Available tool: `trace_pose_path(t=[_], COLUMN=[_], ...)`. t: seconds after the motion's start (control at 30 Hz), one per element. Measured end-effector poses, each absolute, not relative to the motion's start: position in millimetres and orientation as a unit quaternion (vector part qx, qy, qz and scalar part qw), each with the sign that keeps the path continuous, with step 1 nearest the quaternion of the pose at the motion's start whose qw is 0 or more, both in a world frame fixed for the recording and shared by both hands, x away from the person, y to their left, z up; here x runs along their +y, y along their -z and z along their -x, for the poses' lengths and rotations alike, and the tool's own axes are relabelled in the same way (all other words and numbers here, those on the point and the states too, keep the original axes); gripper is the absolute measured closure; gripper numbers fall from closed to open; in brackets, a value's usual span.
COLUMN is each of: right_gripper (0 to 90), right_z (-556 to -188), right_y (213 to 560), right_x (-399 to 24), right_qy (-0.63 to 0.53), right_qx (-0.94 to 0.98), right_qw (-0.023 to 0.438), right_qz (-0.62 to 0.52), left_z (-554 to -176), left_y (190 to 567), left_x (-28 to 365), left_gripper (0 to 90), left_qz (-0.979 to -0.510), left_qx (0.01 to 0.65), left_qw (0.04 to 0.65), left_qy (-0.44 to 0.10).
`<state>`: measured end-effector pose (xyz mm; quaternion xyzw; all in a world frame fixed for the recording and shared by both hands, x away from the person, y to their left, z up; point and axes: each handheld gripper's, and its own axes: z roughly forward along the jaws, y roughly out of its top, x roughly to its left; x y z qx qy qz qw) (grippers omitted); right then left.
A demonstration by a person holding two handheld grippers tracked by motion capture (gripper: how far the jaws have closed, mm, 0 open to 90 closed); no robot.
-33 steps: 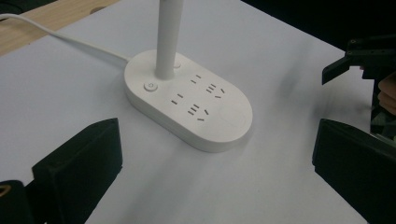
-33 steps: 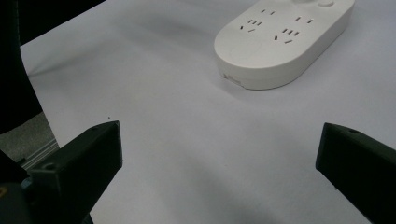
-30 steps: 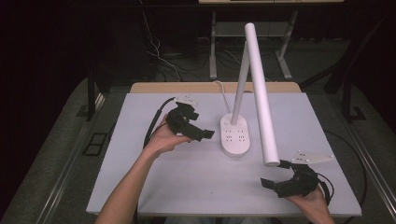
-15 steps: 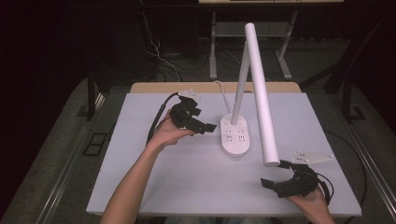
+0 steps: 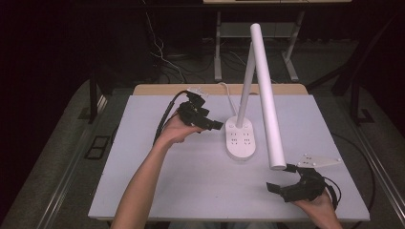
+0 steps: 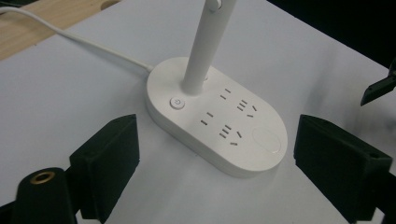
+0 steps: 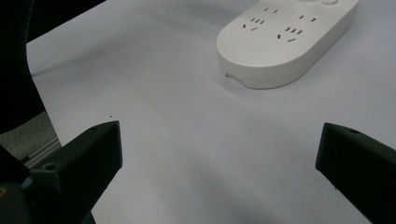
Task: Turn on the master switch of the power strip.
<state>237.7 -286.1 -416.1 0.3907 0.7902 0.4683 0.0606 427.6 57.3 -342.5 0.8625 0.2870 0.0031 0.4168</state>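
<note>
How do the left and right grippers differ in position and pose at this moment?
The left gripper is raised beside the lamp base, jaws toward it; the right gripper sits low at the table's near edge, farther from the base. Both are open and empty.

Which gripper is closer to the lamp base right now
Left. The left gripper sits open just beside the lamp base; the right gripper hangs open farther off, near the table's front edge.

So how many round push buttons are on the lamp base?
1 for certain: the power button, beside the stem's foot. The oval pad at the base's opposite end may be another control.
</note>
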Motion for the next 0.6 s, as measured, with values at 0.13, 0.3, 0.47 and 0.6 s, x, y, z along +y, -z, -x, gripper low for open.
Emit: trace_pose_path(t=[0.13,0.3,0.47,0.6], right_gripper=[0.1,0.0,0.1,0.1], right_z=[-237.8,-237.6,-237.6,-237.7], right_y=[416.3,416.2,416.0,416.2], right_x=[-286.1,-286.2,-286.8,-286.9], right_qy=[-0.469,-0.469,-0.469,-0.469], right_qx=[0.790,0.791,0.790,0.791], right_qw=[0.061,0.061,0.060,0.059], right_qz=[-0.390,-0.390,-0.391,-0.390], left_z=[-433.2,-439.2,-443.2,-445.7], left_y=[346.6,350.6,354.4,356.9], left_x=[51.7,47.6,42.5,38.8], left_gripper=[15.4,20.5,28.4,35.5], left_qz=[-0.857,-0.855,-0.854,-0.850], left_qx=[0.295,0.292,0.291,0.294], left_qw=[0.423,0.429,0.432,0.437], left_qy=[0.003,0.002,-0.003,-0.006])
